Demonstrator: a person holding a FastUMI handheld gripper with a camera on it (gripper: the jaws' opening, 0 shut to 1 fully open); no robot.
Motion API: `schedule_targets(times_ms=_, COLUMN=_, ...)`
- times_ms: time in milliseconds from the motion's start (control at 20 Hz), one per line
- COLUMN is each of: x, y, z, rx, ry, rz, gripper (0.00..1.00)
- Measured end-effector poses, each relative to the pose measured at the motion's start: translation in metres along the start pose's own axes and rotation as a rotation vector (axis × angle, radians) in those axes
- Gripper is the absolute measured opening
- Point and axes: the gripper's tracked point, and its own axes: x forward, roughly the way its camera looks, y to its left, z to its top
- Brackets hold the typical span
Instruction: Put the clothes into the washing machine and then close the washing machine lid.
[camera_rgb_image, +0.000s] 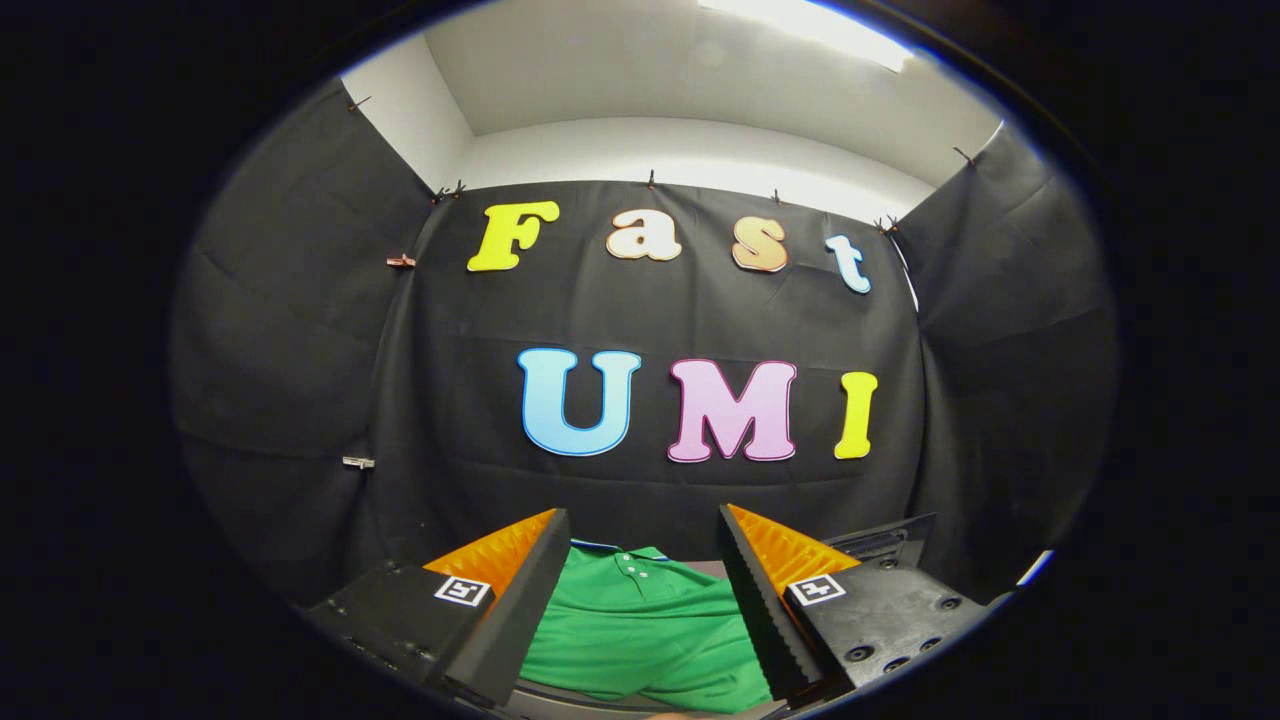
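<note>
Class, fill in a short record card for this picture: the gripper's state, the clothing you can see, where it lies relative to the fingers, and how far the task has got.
gripper: open, fingers spread wide apart
fingers: black with orange ribbed backs
clothing: green polo shirt, collar and buttons facing up
shirt position: seen in the gap between the fingers, below them, not gripped
background: black cloth wall beyond the fingers
task stage: shirt not yet picked up

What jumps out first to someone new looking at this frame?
The bright green polo shirt, lying flat below and between the fingers, collar pointing toward the booth wall. Next, the gripper itself: open, its orange-and-black fingers spread to either side of the shirt, touching nothing.
</note>
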Motion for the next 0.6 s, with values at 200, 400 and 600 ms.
schedule_targets(times_ms=200, x=0.0026, y=-0.0032, z=-0.0027, rx=-0.004, ry=0.012, rz=-0.008, gripper=0.92)
schedule_targets(times_ms=400, x=0.0055, y=-0.0066, z=-0.0056, rx=-0.02, ry=0.027, rz=-0.008, gripper=0.92)
schedule_targets(times_ms=600, x=0.0105, y=-0.0067, z=-0.0039, rx=-0.02, ry=0.03, rz=-0.007, gripper=0.92)
